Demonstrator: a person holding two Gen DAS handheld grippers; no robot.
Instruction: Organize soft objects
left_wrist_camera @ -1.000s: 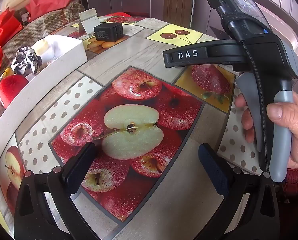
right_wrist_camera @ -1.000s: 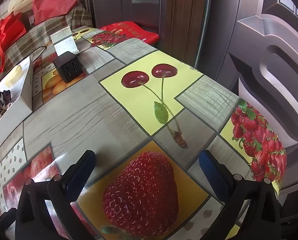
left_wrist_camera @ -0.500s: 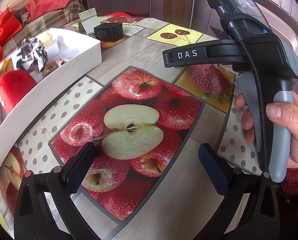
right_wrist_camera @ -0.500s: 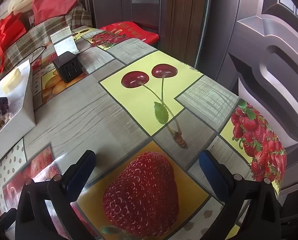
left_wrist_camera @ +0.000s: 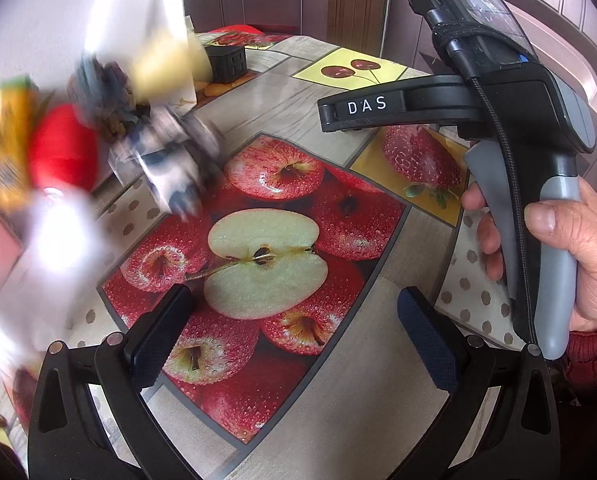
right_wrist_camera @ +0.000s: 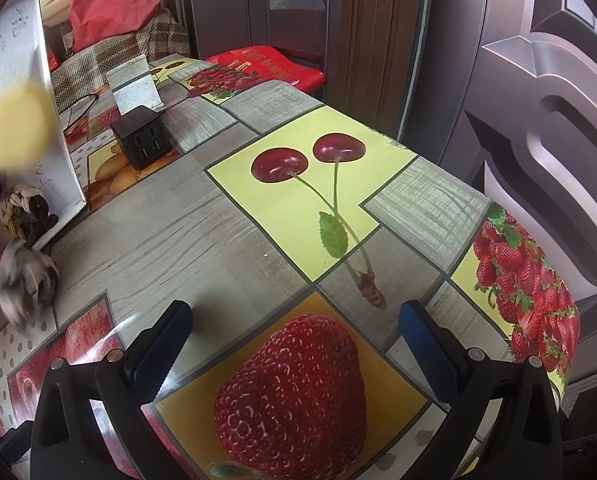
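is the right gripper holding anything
No, the right gripper is open with nothing between its fingers, only the tablecloth below.

The tablecloth (right_wrist_camera: 234, 240) looks like glossy, smooth printed vinyl, catching reflections near its front edge. The black charger cube (right_wrist_camera: 142, 142) is matt plastic. The knotted ball (right_wrist_camera: 26, 210) is rough woven rope. The gripper fingers (right_wrist_camera: 430, 354) carry dimpled rubbery pads. The door (right_wrist_camera: 538, 100) has a satin sheen.
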